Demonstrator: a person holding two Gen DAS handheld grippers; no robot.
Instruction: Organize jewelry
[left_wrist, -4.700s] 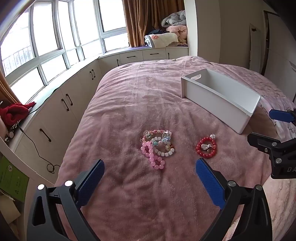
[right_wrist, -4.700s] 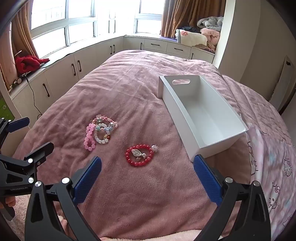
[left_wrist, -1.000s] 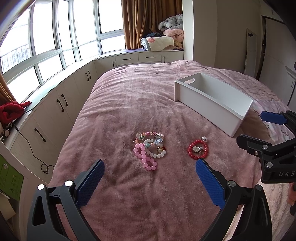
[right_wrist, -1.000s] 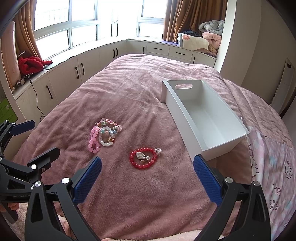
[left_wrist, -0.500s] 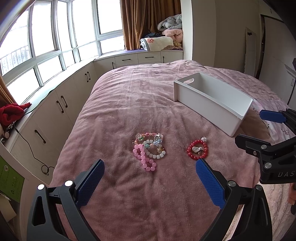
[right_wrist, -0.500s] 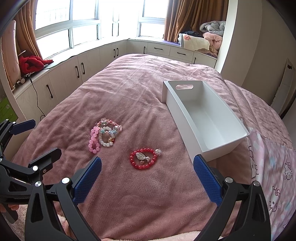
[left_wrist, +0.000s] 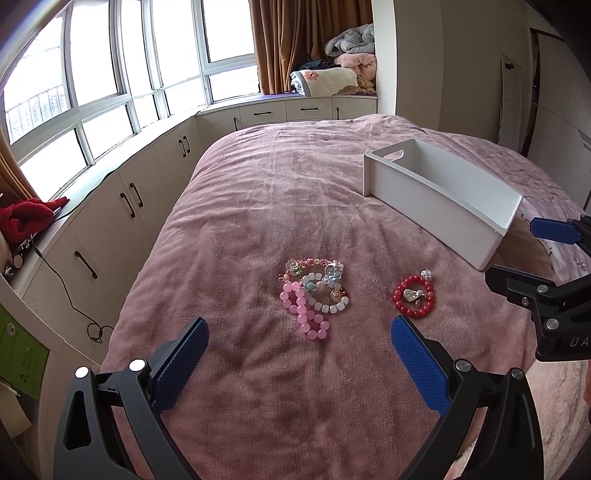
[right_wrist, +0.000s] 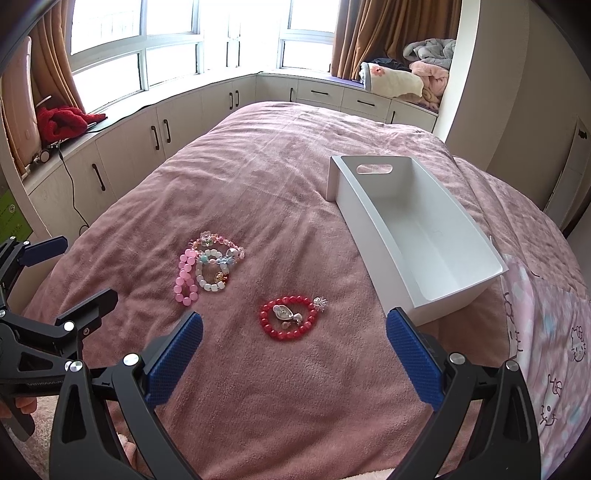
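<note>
A red bead bracelet (left_wrist: 413, 296) with a silver charm lies on the pink bedspread; it also shows in the right wrist view (right_wrist: 287, 322). To its left lies a pile of pastel bracelets (left_wrist: 314, 291), with a pink bead strand at its near side; the pile also shows in the right wrist view (right_wrist: 207, 266). An empty white bin (right_wrist: 417, 236) with a cut-out handle stands to the right, also in the left wrist view (left_wrist: 439, 199). My left gripper (left_wrist: 299, 350) is open and empty, just short of the pile. My right gripper (right_wrist: 293, 345) is open and empty, just short of the red bracelet.
The bed (left_wrist: 295, 206) has its left edge next to white cabinets (left_wrist: 110, 221) under the windows. A red cloth (right_wrist: 62, 120) lies on the window ledge. Folded blankets (left_wrist: 332, 79) sit at the far end. A Hello Kitty sheet (right_wrist: 554, 350) lies at the right.
Both grippers have shifted slightly; the bracelets and bin sit a little nearer in view. Nothing was taken hold of or moved on the bed.
</note>
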